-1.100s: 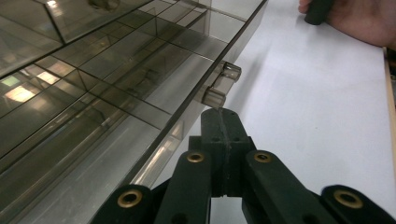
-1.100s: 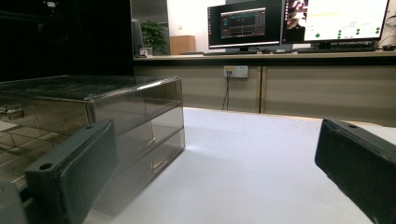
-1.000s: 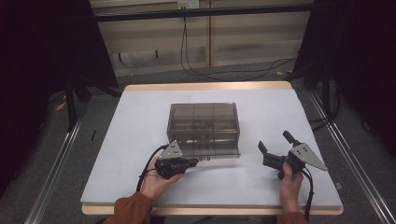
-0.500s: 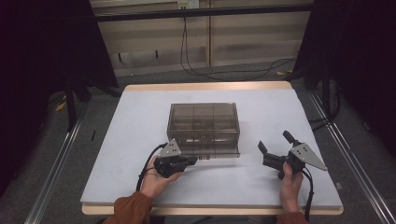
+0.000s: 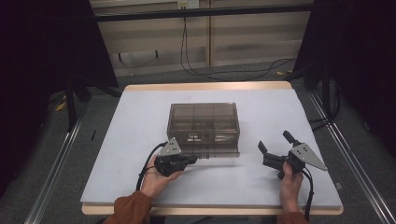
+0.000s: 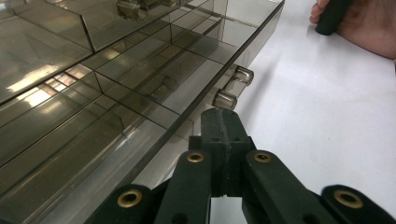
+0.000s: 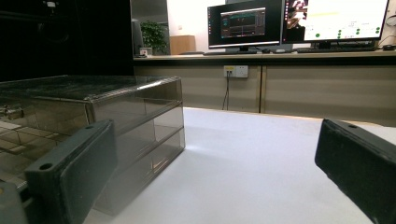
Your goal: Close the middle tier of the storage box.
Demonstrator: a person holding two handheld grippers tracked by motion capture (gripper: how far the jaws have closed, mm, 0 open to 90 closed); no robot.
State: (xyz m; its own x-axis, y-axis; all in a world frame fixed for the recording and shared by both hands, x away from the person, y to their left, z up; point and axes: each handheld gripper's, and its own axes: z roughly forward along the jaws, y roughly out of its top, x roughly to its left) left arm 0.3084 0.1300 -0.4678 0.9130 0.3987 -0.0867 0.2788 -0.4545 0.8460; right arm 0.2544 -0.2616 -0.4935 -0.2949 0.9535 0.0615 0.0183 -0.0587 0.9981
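I have two grippers on the bench, one in each hand, and one smoked-plastic drawer cabinet stands between them near the middle of the bench, a little toward my near edge. My left gripper lies just in front of the cabinet's near left corner, pointing along its front face; its jaws are pressed fully together with nothing between them, and in the left gripper view their tips sit right at the bottom drawer's handle, just behind one of its two clear round posts, though I cannot tell whether they touch it. That bottom drawer stands pulled out a little from the cabinet front, and I can count several divided compartments through the clear walls. My right gripper rests near the right part of the near edge, well apart from the cabinet's right side, with its two jaws spread wide and holding nothing; in the right gripper view the cabinet stands to the left of the gap. Behind the bench's far edge, two monitors sit on a desk.
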